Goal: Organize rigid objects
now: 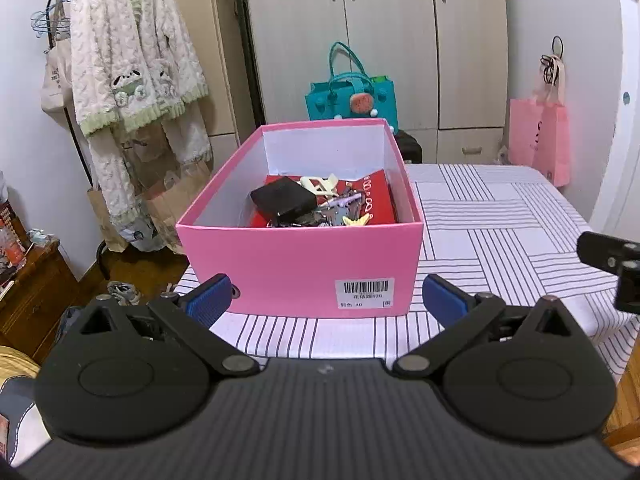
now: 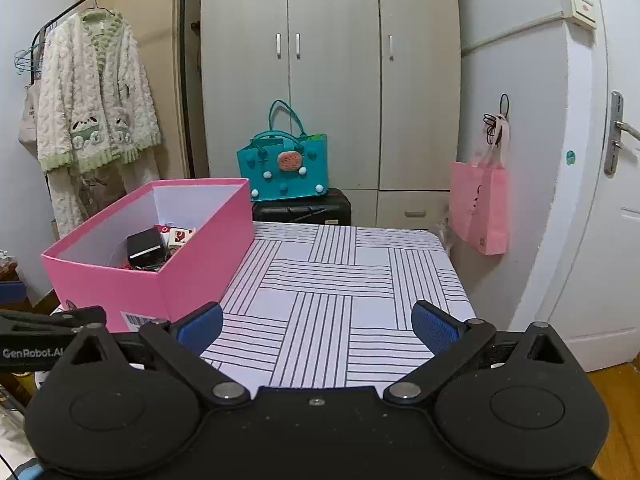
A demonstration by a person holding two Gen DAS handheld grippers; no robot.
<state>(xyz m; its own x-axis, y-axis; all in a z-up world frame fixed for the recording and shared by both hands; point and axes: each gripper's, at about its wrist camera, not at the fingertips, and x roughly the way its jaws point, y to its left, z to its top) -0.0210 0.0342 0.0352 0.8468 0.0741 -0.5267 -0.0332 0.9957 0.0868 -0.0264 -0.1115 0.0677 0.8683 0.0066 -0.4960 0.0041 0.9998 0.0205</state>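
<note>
Pink box [image 1: 300, 268], holding small rigid items, is seen on the striped table [image 2: 340, 300]; left gripper [image 1: 326, 296] and right gripper [image 2: 316, 326] are spread wide, empty; sorting appears finished, so withdrawal is judged next.

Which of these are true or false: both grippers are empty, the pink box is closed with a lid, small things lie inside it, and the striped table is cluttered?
1. Both the left gripper and right gripper are open and empty. True.
2. The pink box has a lid on. False: it is open.
3. A black item lies inside the box. True.
4. Loose objects litter the striped tablecloth. False: only the box is seen on it.
</note>
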